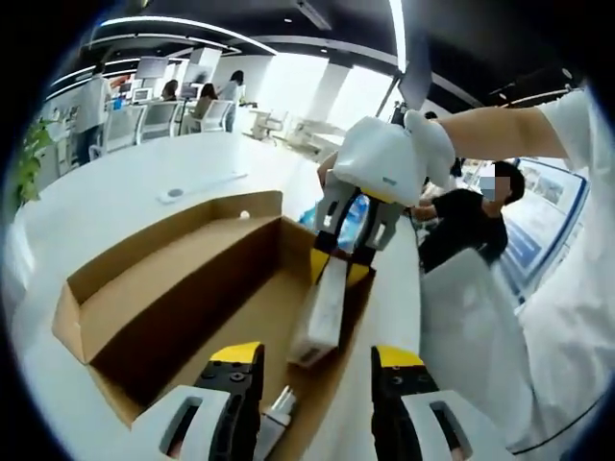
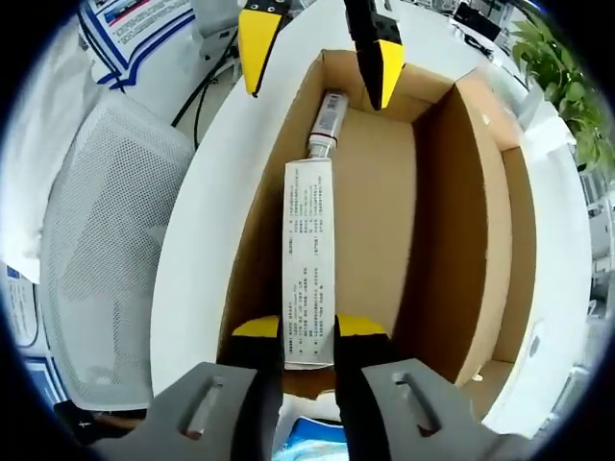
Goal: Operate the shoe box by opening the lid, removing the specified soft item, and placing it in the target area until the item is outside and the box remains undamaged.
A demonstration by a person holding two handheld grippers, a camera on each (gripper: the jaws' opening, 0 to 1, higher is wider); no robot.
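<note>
An open brown cardboard box (image 1: 173, 307) lies on the white table, its lid folded back. In it a white soft tube (image 1: 322, 307) slants, flat end up and cap end low near my left jaws. My right gripper (image 1: 341, 264) comes down from the upper right and is shut on the flat end. In the right gripper view the printed tube (image 2: 307, 250) runs from my right gripper (image 2: 307, 331) along the box (image 2: 461, 221) floor towards the left gripper (image 2: 322, 53). My left gripper (image 1: 317, 360) is open at the box's near end, holding nothing.
A white mesh chair (image 2: 106, 250) stands next to the table's edge, beside the box. A flat white item (image 1: 202, 184) lies on the table (image 1: 115, 202) beyond the lid. A seated person (image 1: 471, 226) is behind the right gripper; a plant (image 2: 567, 67) stands past the table.
</note>
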